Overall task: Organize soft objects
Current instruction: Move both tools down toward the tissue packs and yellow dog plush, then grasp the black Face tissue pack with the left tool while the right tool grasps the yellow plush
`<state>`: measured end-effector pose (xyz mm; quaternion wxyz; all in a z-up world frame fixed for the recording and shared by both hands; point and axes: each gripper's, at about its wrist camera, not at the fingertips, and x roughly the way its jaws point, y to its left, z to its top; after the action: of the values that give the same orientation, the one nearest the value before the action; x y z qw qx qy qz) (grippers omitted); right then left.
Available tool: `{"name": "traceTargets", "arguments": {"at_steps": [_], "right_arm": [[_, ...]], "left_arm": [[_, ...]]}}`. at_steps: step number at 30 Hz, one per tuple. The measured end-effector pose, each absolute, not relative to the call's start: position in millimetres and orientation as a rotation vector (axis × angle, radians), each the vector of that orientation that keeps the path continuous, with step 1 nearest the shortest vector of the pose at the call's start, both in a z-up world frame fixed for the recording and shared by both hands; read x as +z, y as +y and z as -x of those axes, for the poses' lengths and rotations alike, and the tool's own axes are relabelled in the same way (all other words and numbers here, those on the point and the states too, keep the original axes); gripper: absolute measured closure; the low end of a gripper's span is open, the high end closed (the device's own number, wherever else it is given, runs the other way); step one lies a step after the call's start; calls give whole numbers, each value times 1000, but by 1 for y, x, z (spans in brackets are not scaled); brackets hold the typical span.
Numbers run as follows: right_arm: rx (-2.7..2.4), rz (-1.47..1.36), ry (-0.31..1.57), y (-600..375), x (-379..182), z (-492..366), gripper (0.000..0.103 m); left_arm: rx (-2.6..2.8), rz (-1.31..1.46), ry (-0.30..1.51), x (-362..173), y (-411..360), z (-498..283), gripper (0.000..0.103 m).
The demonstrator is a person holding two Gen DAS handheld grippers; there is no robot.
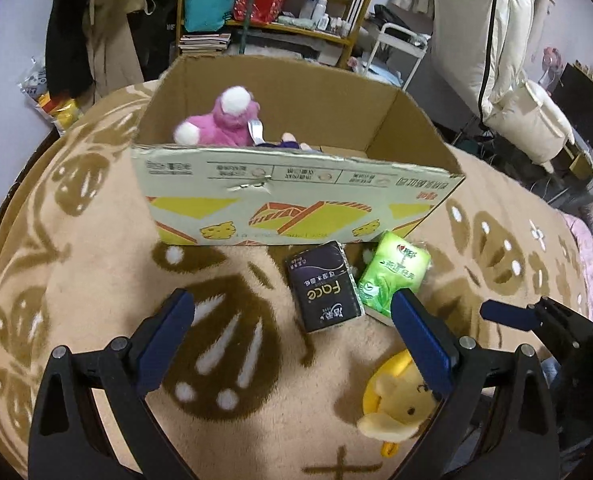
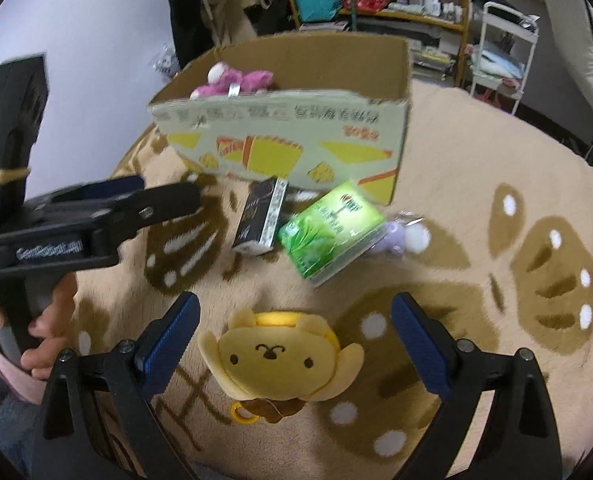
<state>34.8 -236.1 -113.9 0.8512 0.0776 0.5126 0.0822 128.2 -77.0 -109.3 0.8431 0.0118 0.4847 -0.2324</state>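
Your right claw (image 2: 294, 334) is spread wide with the yellow plush (image 2: 274, 356) lying between its fingers on the blanket (image 2: 476, 168); your left claw (image 1: 292, 328) is also released, empty. The plush looks light and squashy, so pinch across its stuffed head, not the floppy ears, then carry it ahead to the box (image 2: 288, 136).
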Motion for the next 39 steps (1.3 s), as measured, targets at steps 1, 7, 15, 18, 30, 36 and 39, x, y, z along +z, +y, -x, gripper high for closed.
{"name": "traceTargets", "arguments": {"at_steps": [1, 7, 15, 18, 30, 36, 39], "right_arm": [[176, -157, 1090, -235, -117, -35, 3], [191, -145, 1152, -231, -130, -42, 3], [201, -163, 1225, -232, -148, -47, 3], [201, -167, 1254, -230, -154, -49, 3], [211, -266, 1318, -231, -177, -59, 3], [232, -306, 1334, -232, -182, -59, 11], [222, -326, 1336, -233, -183, -59, 11]], "left_arm": [[-494, -28, 1029, -112, -79, -130, 5], [-524, -27, 1074, -129, -89, -141, 5], [-552, -45, 1131, -149, -102, -151, 5], [-557, -41, 1148, -155, -106, -154, 5], [-597, 52, 1239, -179, -110, -167, 30], [-549, 72, 1246, -186, -106, -176, 59], [-549, 92, 1249, -185, -103, -181, 58]]}}
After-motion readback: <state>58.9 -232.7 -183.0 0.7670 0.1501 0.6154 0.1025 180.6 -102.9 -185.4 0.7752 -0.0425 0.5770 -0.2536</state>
